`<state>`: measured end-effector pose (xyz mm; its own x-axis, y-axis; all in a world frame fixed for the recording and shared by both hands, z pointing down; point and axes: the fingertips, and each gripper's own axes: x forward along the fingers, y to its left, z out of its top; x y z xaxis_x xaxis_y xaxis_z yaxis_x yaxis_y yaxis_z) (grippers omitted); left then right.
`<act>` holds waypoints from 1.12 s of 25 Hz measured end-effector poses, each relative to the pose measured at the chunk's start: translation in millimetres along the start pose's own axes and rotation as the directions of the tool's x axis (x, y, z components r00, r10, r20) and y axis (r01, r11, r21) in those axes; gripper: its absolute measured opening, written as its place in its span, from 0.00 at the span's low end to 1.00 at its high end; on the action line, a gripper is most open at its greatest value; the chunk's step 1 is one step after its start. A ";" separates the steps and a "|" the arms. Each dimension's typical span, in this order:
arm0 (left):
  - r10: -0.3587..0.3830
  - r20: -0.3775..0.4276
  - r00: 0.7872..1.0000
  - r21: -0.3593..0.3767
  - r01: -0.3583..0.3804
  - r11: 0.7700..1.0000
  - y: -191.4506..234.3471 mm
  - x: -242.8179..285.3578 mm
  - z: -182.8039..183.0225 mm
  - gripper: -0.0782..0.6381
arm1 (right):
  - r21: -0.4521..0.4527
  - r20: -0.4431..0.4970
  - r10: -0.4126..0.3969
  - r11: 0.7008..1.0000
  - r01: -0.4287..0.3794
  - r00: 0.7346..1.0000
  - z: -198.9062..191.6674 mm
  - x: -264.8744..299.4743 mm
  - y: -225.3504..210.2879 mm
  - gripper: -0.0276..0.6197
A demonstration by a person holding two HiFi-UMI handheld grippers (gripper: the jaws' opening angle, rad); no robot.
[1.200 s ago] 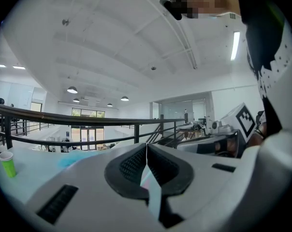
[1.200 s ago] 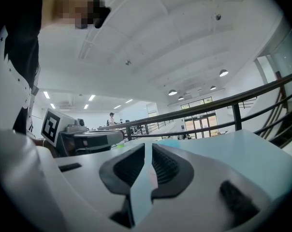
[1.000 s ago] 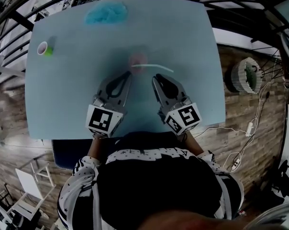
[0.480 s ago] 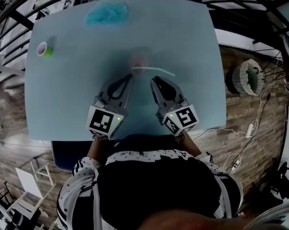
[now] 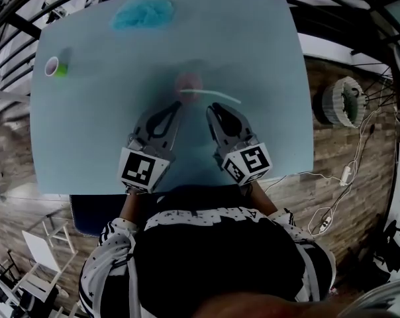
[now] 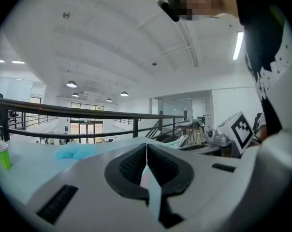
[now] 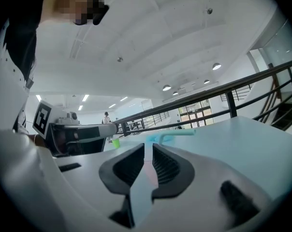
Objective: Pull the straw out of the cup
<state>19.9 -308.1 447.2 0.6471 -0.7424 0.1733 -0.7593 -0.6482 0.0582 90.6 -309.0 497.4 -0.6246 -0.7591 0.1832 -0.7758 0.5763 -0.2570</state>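
Straw pokes rightward from the cup just ahead of you — your left gripper is clenched on nothing, your right gripper barely parted — so widen the right, pinch near the rim, lift straight.

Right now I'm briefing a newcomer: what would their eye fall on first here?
Both marker-cubed tools at the near edge of the table: the left hand-held gripper and right hand-held gripper point at a pinkish cup mid-table. A pale straw juts from it toward the right. Far back lie a blue cloth and, at far left, a small green cup.
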 end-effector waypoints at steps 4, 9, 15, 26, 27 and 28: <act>0.010 -0.014 1.000 -0.005 -0.010 1.000 1.9 2.9 -2.4 0.13 | -0.001 -0.011 0.000 1.000 0.000 1.000 -3.7 3.4 -6.3 0.14; 0.019 -0.006 1.000 -0.005 -0.019 1.000 3.8 4.7 -1.6 0.13 | 0.008 -0.022 -0.010 1.000 0.010 1.000 -9.4 7.9 -13.3 0.15; 0.030 -0.013 0.999 -0.016 -0.030 0.999 6.3 6.2 -4.5 0.13 | 0.014 -0.016 -0.019 1.000 0.019 1.000 -10.8 15.4 -21.2 0.15; 0.040 -0.022 0.999 -0.026 -0.040 0.999 9.2 -1.0 -6.3 0.13 | 0.011 -0.012 -0.028 1.000 0.028 1.000 -9.2 25.1 -24.8 0.15; 0.041 -0.025 0.999 -0.026 -0.042 0.999 9.8 -1.7 -7.1 0.13 | 0.010 -0.011 -0.028 1.000 0.028 1.000 -8.6 25.9 -25.4 0.15; 0.044 -0.023 0.999 -0.026 -0.045 0.999 10.8 -2.2 -6.6 0.13 | 0.008 -0.011 -0.028 1.000 0.028 1.000 -7.9 26.8 -25.8 0.15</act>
<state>9.8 -312.3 454.0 0.6113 -0.7662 0.1983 -0.7889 -0.6098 0.0757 93.1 -341.8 516.4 -0.6040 -0.7713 0.2006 -0.7920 0.5527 -0.2594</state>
